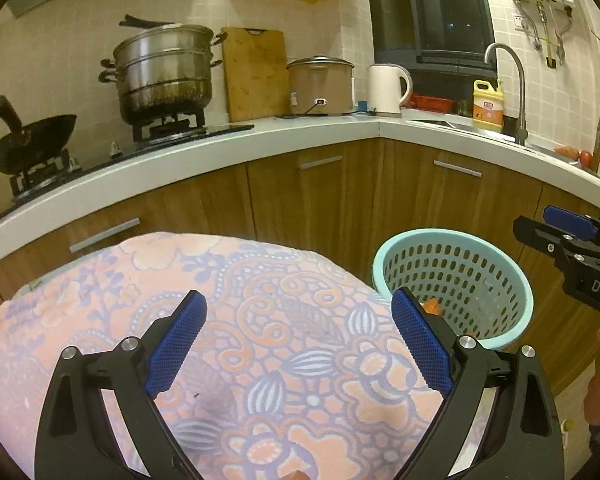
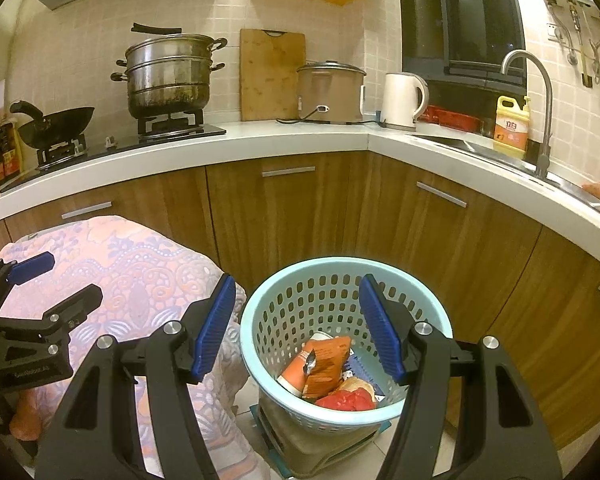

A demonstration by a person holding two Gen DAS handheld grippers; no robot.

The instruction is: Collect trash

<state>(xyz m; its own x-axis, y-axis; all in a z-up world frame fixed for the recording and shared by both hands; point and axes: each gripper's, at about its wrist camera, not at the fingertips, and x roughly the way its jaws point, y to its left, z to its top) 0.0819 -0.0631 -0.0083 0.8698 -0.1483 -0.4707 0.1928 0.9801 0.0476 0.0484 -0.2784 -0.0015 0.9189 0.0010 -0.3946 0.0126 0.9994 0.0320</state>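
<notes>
Trash bin (image 2: 342, 344): pale blue perforated basket, standing on a low box on the floor against the wooden cabinet doors, just beside the cloth-covered surface (image 1: 220, 320). Judged placement: close enough to the pink floral cloth that items lifted from it can be dropped straight in.

Bin contents, right wrist view: an orange snack packet (image 2: 324, 364), a red crumpled piece (image 2: 346, 400), some paper below. These appear already collected. The visible cloth carries almost no loose trash; a small orange scrap at the bottom edge of the left wrist view may be one more piece, but it is cut off and hard to read.

Right gripper (image 2: 298, 326): jaws spread, nothing between the pads, aimed slightly downward with the bin opening framed between the fingers. Consistent with a release over the bin.

Left gripper (image 1: 300, 340): jaws spread wide and empty, hovering over the cloth, tilted downward, the bin just past its right finger. Both grippers sit side by side, near each other.
</notes>
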